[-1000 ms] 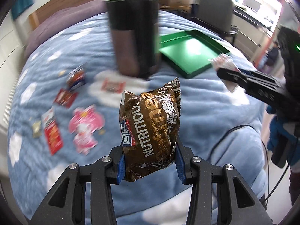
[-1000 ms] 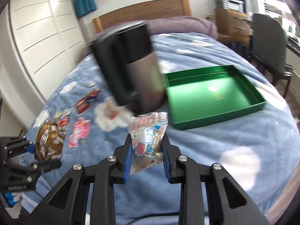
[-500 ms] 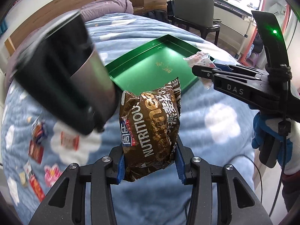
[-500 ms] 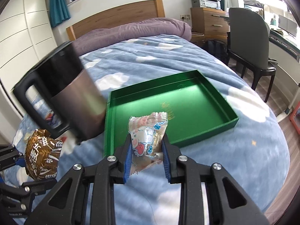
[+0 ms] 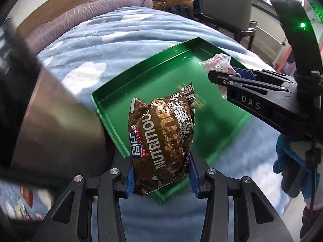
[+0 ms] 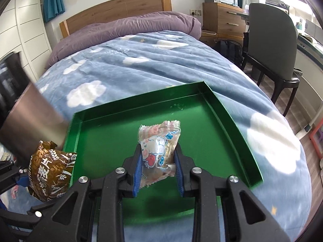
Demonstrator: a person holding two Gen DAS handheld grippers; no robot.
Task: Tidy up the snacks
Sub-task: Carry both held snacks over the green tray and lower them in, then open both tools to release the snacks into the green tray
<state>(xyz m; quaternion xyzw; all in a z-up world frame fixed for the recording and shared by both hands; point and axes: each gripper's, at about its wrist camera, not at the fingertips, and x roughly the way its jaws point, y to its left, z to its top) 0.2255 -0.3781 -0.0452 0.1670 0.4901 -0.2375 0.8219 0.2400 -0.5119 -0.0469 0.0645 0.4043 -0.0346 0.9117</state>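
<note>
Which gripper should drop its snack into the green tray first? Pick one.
Right. The right gripper holds its clear snack pack over the middle of the green tray. The left gripper holds its brown bag nearer the tray's edge, close beside the dark mug.

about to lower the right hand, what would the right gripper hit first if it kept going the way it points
Probably the bare floor of the green tray. The right gripper, shut on the clear cartoon snack packet, points down into it; nothing else shows ahead, though depth is unclear.

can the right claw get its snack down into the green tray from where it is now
Probably yes: the right claw, shut on the clear cartoon snack packet, hangs over the green tray, whose floor below looks bare.
</note>
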